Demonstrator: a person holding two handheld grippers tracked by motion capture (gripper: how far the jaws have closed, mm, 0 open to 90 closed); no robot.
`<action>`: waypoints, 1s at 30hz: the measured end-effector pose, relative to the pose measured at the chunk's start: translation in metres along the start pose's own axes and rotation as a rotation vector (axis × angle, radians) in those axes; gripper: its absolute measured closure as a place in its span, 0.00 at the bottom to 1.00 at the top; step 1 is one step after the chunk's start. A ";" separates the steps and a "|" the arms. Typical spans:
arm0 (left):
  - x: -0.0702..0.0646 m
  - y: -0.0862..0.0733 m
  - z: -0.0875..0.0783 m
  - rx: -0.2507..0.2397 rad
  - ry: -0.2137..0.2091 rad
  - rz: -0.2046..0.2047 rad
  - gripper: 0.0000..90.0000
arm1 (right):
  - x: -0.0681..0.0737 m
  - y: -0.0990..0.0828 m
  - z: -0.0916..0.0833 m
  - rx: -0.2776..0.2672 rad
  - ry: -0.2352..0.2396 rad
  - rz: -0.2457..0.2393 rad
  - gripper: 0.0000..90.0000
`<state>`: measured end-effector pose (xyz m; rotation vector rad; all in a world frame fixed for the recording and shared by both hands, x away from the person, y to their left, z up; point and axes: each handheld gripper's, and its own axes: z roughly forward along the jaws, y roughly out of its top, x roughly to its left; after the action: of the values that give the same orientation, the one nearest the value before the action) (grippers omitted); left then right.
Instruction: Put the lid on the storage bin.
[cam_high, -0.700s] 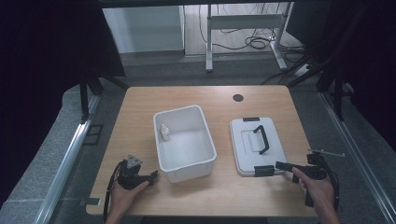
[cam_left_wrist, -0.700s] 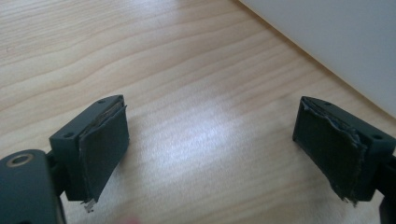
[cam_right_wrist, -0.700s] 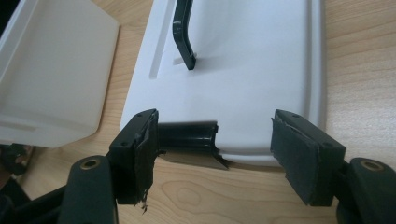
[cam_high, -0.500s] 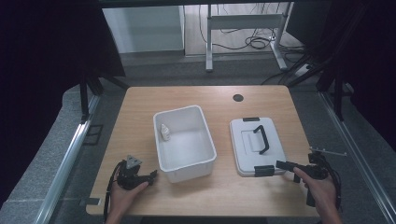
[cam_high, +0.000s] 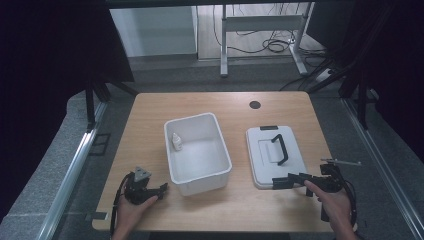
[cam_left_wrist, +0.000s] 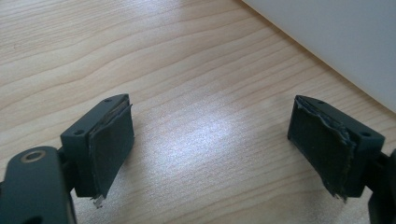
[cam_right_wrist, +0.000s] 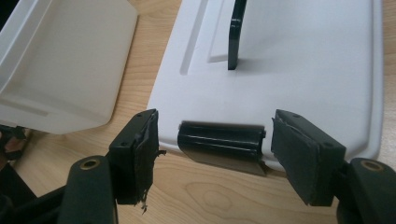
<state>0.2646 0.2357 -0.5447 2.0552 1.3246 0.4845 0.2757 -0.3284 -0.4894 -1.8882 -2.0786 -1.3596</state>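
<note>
Flat white plastic lid (cam_high: 276, 155) lies top side up on the light wooden surface (cam_high: 150, 130), right of centre, its long side running away from the person. Black arched handle (cam_high: 279, 148) stands on the lid's middle. Black clip latch (cam_right_wrist: 220, 144) sits on the lid's near short edge; a second black latch (cam_high: 269, 128) shows on the far short edge in the high view.

Right gripper (cam_high: 289, 181): held in the person's right hand (cam_high: 336, 207) at the lid's near edge, pointing left across that edge. In the right gripper view the fingers (cam_right_wrist: 308, 161) stand released, wide apart, one on either side of the near latch with a clear gap on each side; pads not touching it. Nothing grasped.

White rectangular plastic bin (cam_high: 198, 151), open top, stands left of the lid, apart from it, with a strip of wood between. Small white bottle (cam_high: 176, 141) stands upright inside the bin against its left wall, toward the far corner.

Left gripper (cam_high: 161, 189): held in the left hand (cam_high: 131, 210) near the front left of the surface, just beside the bin's near left corner. Left gripper view: fingers (cam_left_wrist: 109, 144) released, wide apart, bare wood between them, bin wall at upper right. Nothing grasped.

Dark round hole (cam_high: 255, 105) in the surface near its far edge, beyond the lid.
</note>
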 end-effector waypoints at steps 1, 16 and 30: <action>0.000 -0.001 0.000 0.000 0.002 0.000 0.16 | 0.000 -0.001 -0.001 -0.005 0.000 -0.001 0.36; 0.000 -0.002 -0.001 -0.001 -0.002 0.002 0.16 | -0.006 -0.001 -0.005 0.009 -0.008 0.005 0.36; 0.000 -0.002 -0.002 0.000 -0.003 0.004 0.16 | -0.004 0.013 -0.014 0.013 -0.014 0.007 0.37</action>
<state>0.2621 0.2366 -0.5449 2.0582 1.3185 0.4826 0.2807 -0.3417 -0.4756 -1.9038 -2.0800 -1.3317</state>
